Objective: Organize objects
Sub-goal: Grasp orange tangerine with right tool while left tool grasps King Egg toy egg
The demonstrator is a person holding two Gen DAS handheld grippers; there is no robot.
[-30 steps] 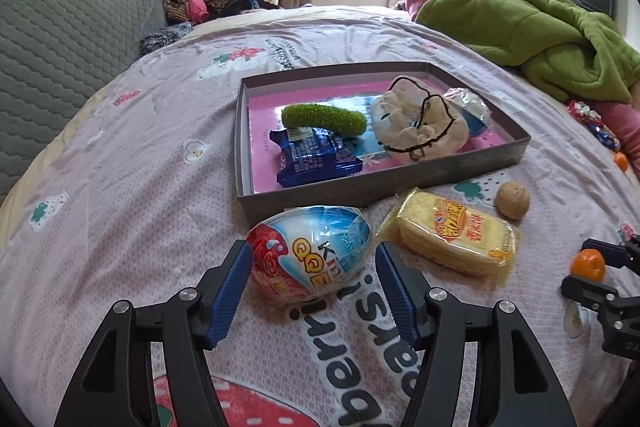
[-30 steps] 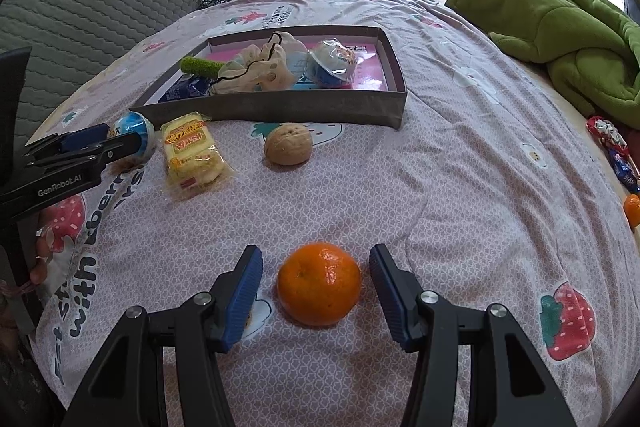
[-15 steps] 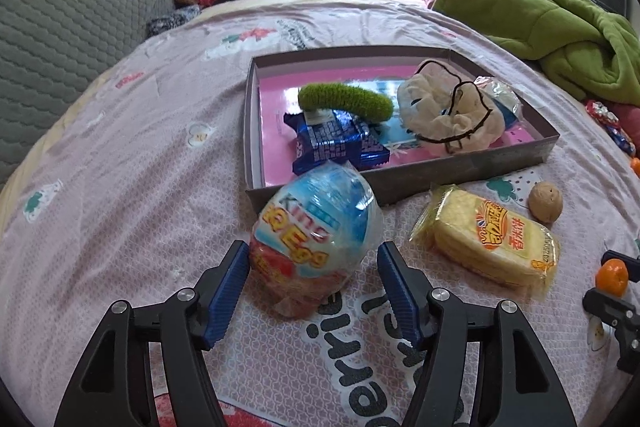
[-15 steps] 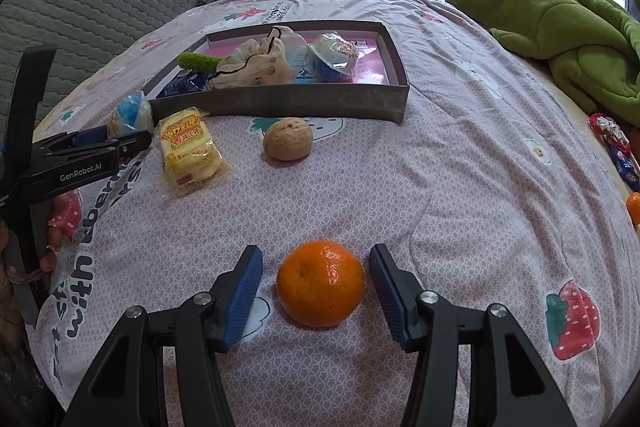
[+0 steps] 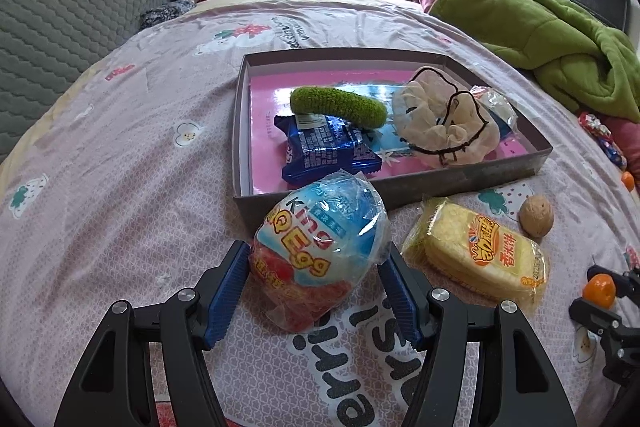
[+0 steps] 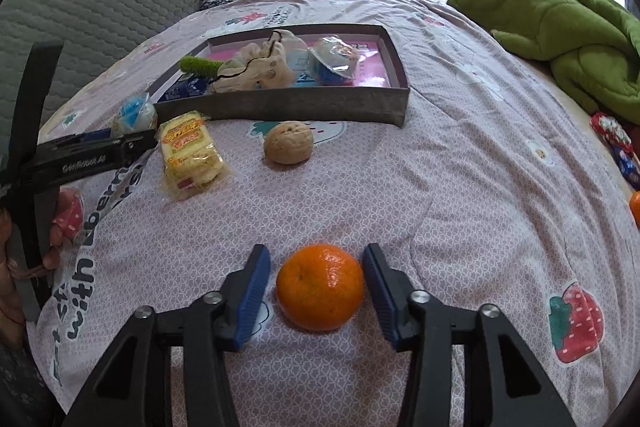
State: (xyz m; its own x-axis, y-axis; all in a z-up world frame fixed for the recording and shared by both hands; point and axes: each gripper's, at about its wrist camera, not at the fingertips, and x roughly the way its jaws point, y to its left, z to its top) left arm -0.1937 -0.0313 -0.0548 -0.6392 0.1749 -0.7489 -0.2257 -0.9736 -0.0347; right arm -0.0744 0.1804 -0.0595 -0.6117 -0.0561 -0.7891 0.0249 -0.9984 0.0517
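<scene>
My left gripper (image 5: 318, 269) is shut on a wrapped egg-shaped candy (image 5: 320, 255), blue, white and red, and holds it above the bedspread just before the grey tray (image 5: 240, 131). The tray holds a green cucumber toy (image 5: 338, 105), a blue biscuit pack (image 5: 328, 151), a beige pouch (image 5: 444, 123) and a wrapped item (image 6: 332, 61). My right gripper (image 6: 316, 281) is open around an orange (image 6: 320, 287) on the bed; its right pad is near the fruit and there is a gap on the left. A yellow cracker pack (image 5: 480, 247) and a walnut (image 5: 536, 215) lie in front of the tray.
A green blanket (image 5: 552, 31) is piled at the right. A grey quilted headboard (image 5: 60, 23) stands at the left. Clothes are heaped under the window. Another orange (image 6: 635, 207) and wrapped sweets (image 6: 616, 147) lie at the right edge of the bed.
My left gripper closed on the egg candy, lifted it off the bedspread and carried it toward the tray. My right gripper stayed around the orange and narrowed slightly.
</scene>
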